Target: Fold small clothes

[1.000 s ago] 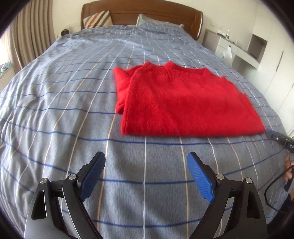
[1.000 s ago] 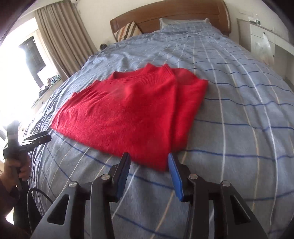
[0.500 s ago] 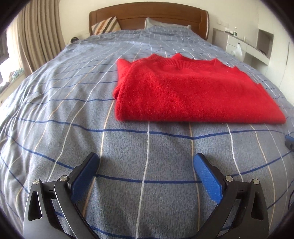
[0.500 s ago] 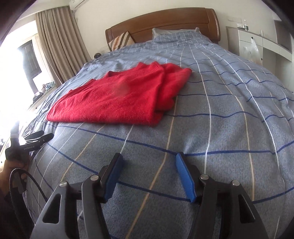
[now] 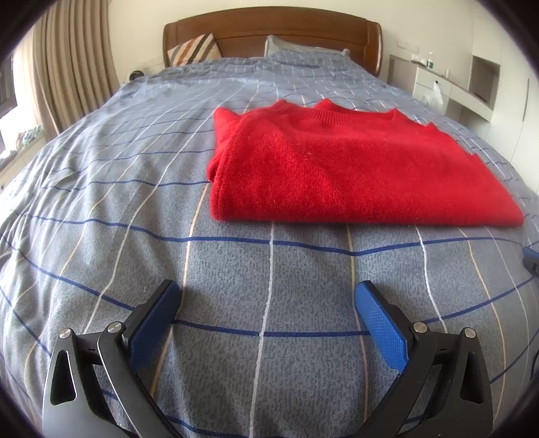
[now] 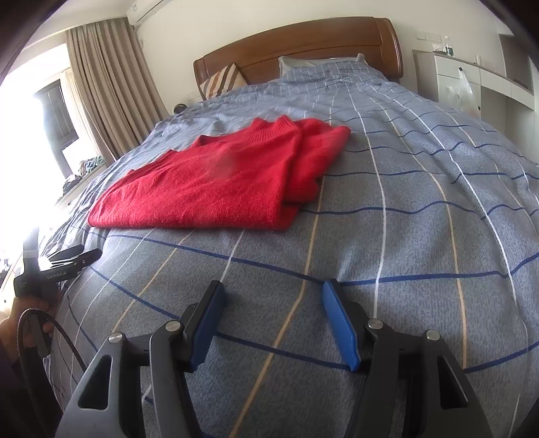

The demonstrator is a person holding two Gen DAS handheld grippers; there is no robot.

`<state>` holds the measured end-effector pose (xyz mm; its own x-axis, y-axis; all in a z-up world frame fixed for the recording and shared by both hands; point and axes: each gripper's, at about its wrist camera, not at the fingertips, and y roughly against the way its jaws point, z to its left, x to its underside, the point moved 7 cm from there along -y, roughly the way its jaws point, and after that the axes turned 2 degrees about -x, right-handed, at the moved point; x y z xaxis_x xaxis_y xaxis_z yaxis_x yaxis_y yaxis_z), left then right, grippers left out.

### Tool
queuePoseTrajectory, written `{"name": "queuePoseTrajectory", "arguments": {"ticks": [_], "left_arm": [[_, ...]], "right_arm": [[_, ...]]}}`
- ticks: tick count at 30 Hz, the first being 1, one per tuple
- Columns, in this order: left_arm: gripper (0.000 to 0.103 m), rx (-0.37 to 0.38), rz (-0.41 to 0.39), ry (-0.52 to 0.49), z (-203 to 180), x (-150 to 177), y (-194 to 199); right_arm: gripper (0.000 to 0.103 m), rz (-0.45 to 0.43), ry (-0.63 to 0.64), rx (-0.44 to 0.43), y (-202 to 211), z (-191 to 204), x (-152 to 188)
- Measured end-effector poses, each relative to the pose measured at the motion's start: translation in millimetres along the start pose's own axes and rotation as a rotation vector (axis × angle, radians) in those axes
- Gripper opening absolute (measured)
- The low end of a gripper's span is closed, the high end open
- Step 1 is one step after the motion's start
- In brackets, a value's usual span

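A red sweater (image 5: 353,168) lies folded flat on the blue checked bed cover (image 5: 101,202), collar toward the headboard. In the right wrist view the sweater (image 6: 209,182) has its folded side layers stacked at the right edge. My left gripper (image 5: 267,293) stands wide open just above the cover, a short way in front of the sweater's near hem, with nothing between its fingers. My right gripper (image 6: 273,289) is open too, empty, in front of the sweater's near right corner. A hand holds the left gripper (image 6: 67,259) at the left edge of the right wrist view.
A wooden headboard (image 5: 269,30) with a striped pillow (image 5: 193,49) stands at the far end. Curtains (image 6: 101,84) and a bright window are on the left. A white cabinet (image 5: 434,84) with a hanging bag lines the right wall. A black cable (image 6: 43,337) trails near the hand.
Both grippers have drawn back from the sweater and sunk toward the cover. The right jaws, which had the sweater's near corner between them, have widened. The sweater lies still.
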<state>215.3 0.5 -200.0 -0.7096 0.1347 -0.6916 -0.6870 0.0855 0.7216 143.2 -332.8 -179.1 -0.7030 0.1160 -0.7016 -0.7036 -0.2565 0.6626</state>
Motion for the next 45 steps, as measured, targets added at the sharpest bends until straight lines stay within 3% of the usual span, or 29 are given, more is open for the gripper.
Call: {"name": "queuePoseTrajectory", "arguments": {"ticks": [45], "left_arm": [[0.103,-0.005,-0.002,0.0,0.0,1.2,1.6]], "right_arm": [[0.061,-0.023,-0.027,-0.022,-0.4,-4.1,-0.2]]}}
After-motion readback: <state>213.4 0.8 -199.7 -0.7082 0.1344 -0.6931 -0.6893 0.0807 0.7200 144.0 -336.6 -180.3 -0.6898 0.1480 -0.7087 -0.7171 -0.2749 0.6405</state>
